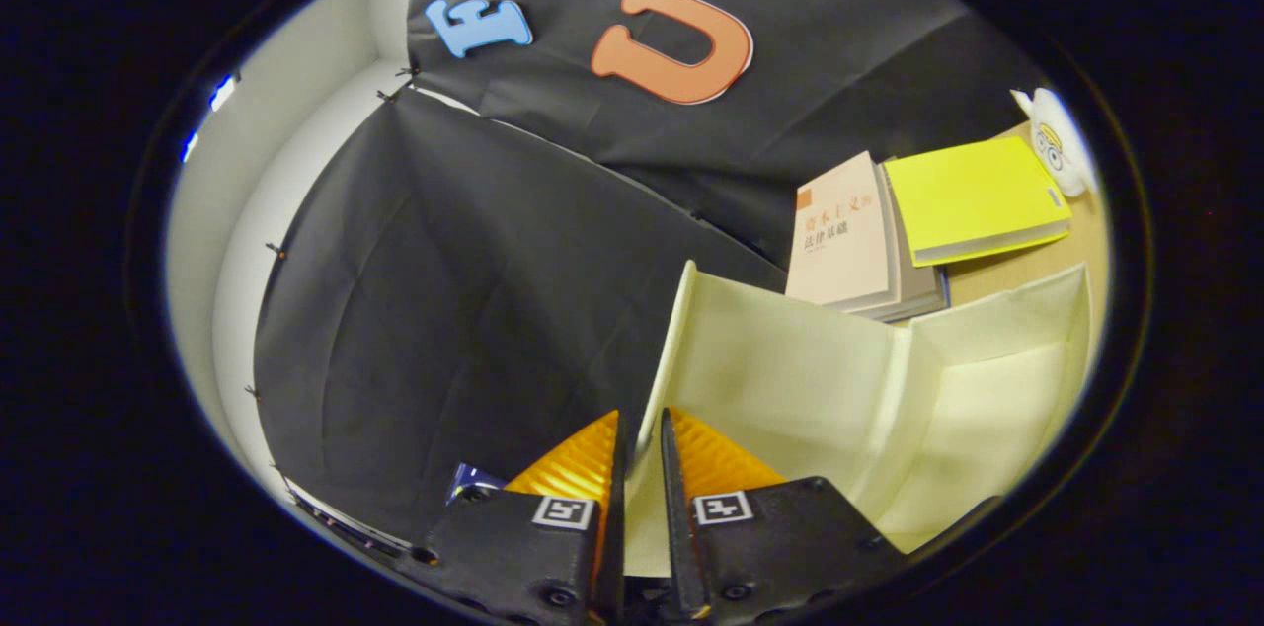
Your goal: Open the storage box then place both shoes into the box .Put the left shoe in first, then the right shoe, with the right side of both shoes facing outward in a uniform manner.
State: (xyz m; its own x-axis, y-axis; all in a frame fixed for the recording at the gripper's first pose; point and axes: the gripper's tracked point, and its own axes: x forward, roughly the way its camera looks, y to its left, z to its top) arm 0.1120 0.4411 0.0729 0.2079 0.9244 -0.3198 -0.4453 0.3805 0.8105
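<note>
**Lid edge pinched, box being opened**

Nearest to us, the tool (642,429) is closed to a narrow slit, and the thin edge of the pale storage box lid (664,350) runs up between its two fingers (578,468). We judge both are pressing on that edge, so the lid is gripped and standing raised.

Just beyond the fingers sits the storage box (987,399) itself, cream-coloured, its panels folding away from the gripped edge. We cannot see inside it clearly.

The step in hand, as we read it, is opening the box. To do it well we would keep the pinch firm near the edge, swing the lid along its hinge arc rather than pulling straight, and carry it far enough back that it stays open for the shoes.

Farther off, on the tabletop (997,275), lie a stack of books (849,241) and a yellow folder (973,196), with a small white toy (1057,142) beyond.

Count: one tool, one box, one lid, one folder, one toy; at least two books.
</note>
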